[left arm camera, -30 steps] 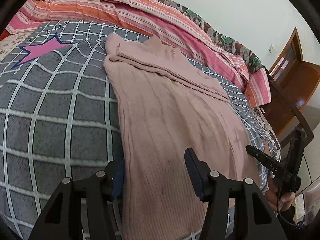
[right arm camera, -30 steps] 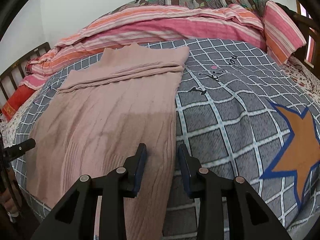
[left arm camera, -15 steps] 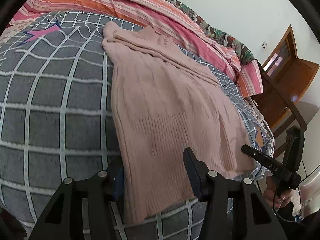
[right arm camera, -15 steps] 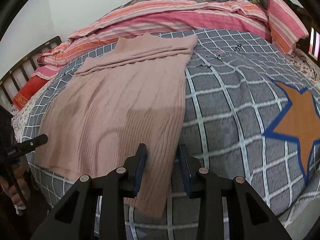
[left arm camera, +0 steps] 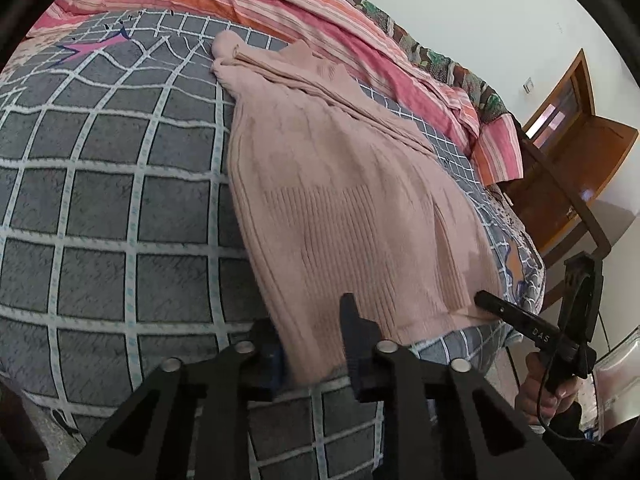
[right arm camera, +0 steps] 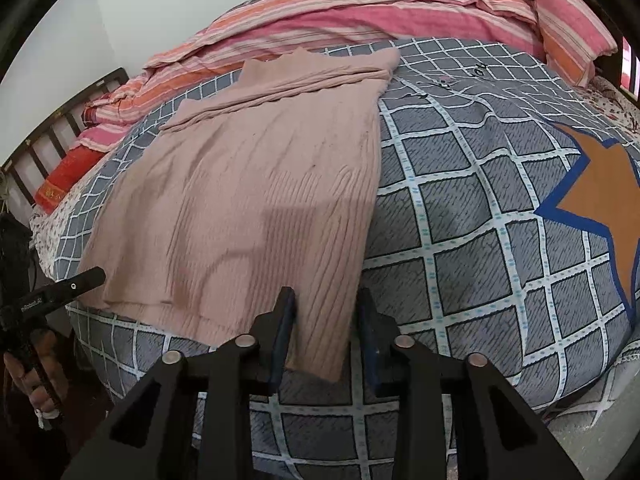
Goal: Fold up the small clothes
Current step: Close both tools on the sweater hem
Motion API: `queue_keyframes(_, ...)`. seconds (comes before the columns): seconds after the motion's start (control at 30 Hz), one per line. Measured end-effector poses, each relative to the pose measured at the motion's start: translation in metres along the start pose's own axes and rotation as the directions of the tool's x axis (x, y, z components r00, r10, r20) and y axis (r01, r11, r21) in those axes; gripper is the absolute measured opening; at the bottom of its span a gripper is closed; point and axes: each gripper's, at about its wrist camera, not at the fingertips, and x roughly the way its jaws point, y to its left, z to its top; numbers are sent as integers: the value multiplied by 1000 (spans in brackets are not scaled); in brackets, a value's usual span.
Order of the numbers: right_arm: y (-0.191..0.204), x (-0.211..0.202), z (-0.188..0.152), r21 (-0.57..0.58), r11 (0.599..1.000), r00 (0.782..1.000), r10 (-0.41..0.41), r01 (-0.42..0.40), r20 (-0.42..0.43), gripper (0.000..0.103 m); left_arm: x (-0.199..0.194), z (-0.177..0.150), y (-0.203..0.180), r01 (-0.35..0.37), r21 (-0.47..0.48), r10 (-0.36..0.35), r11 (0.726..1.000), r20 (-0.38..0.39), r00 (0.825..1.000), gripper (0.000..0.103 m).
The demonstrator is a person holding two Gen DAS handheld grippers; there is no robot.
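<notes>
A pink ribbed knit sweater (left arm camera: 344,200) lies flat on a grey checked bedcover (left arm camera: 112,208), its sleeves folded across the far end. It also shows in the right wrist view (right arm camera: 256,200). My left gripper (left arm camera: 308,320) is open, its jaws either side of the hem's near left corner. My right gripper (right arm camera: 324,312) is open, its jaws either side of the hem's near right corner. Each gripper shows in the other's view, the right gripper (left arm camera: 520,320) at the far hem corner and the left gripper (right arm camera: 60,292) likewise.
A pink and orange striped quilt (right arm camera: 360,12) is bunched along the far side of the bed. A wooden door (left arm camera: 568,128) stands at the right. An orange star patch (right arm camera: 596,196) marks the bedcover. A bed rail (right arm camera: 48,128) is at the left.
Both grippers have pulled back toward the near edge of the bed, from over the sweater body to its hem corners. The left jaws have narrowed a little. The sweater has not moved.
</notes>
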Motion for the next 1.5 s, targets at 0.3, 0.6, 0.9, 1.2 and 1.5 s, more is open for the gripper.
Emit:
queue_keyframes(0.3, 7, -11, -2, -7, 1000, 998, 22, -22, 55, 5, -13, 2, -3, -20, 8, 19, 1000, 69, 997, 7)
queue_keyframes(0.6, -16, -37, 5, 102, 992, 987, 56, -72, 151, 5, -42, 17, 1, 6, -16, -4, 1000, 162, 987, 6)
queue_keyframes(0.9, -32, -37, 4, 165, 982, 986, 61, -87, 156, 4, -39, 12, 5, 1, -36, 4, 999, 138, 990, 6)
queue_keyframes(1.2, -25, -20, -2, 142, 986, 994, 73, -85, 87, 7, -14, 1, 4, -5, -48, 7, 999, 52, 999, 8)
queue_keyframes(1.5, -27, -8, 0, 165, 981, 995, 92, -99, 48, 16, -3, 8, 10, -3, -95, 7, 995, 41, 999, 33)
